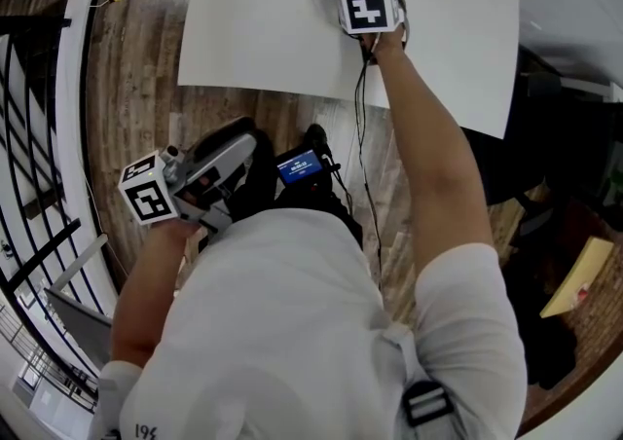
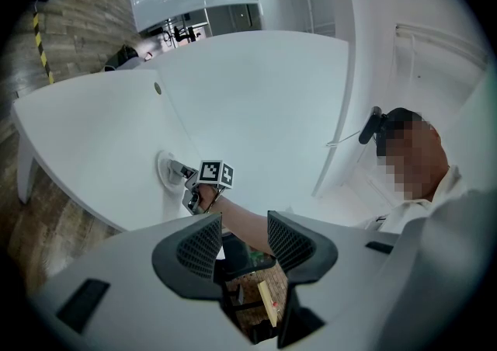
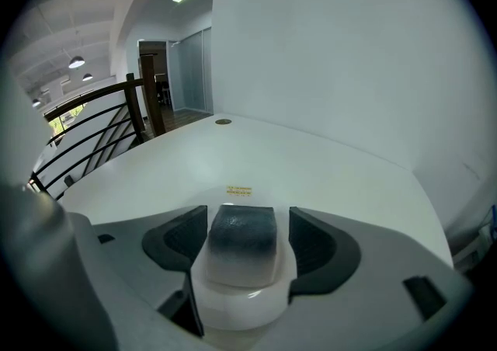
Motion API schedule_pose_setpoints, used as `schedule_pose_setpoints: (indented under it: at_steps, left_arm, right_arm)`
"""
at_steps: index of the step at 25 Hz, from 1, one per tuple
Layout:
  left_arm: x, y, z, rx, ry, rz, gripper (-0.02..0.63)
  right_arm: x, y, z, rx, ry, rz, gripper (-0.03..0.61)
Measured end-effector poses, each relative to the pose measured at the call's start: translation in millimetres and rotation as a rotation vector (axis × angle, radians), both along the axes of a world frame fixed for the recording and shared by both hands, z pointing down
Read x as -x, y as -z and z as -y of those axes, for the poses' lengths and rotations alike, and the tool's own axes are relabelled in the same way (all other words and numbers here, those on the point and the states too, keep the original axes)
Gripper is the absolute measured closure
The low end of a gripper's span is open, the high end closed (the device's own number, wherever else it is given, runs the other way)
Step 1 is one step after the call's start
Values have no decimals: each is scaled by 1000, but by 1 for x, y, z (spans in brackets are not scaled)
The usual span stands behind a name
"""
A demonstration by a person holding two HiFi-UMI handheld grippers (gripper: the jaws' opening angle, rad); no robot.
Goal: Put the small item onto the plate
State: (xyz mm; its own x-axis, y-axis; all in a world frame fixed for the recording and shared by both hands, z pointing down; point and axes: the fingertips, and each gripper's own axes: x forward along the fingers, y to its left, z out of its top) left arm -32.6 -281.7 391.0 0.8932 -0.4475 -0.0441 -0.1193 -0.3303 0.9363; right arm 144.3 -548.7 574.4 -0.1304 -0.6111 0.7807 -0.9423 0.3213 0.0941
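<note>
The left gripper (image 2: 242, 242) is held low beside the person's body, off the white table (image 1: 448, 19); its jaws are spread apart and nothing is gripped between them; farther right, a round white plate (image 3: 241, 307) is seen on the table, and the small item (image 3: 242, 245), dark on top, is set upon it; the right gripper (image 3: 247, 225) is reached over the plate, its jaws parted on either side of the small item, with a slight gap seen at the right jaw.

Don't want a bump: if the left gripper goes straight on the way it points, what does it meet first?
Probably the person's right forearm, which crosses just beyond the left gripper and its open, empty jaws. The white table lies behind it. Depth is hard to judge here.
</note>
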Motion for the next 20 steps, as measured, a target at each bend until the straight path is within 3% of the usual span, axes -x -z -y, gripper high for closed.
schedule_pose_setpoints:
  at_steps: [7, 11, 17, 20]
  left_arm:
    - [-4, 4, 1, -26, 13, -1, 446]
    - [-4, 10, 0, -44, 11, -16, 446]
    - [-11, 22, -5, -81, -15, -51, 448]
    - [-10, 28, -7, -94, -19, -67, 448]
  right_arm:
    - [-14, 14, -13, -14, -22, 27, 258]
    - [-7, 25, -21, -30, -15, 96, 258]
    - [-11, 64, -22, -145, -9, 154, 258]
    - [-11, 79, -33, -156, -17, 185, 318]
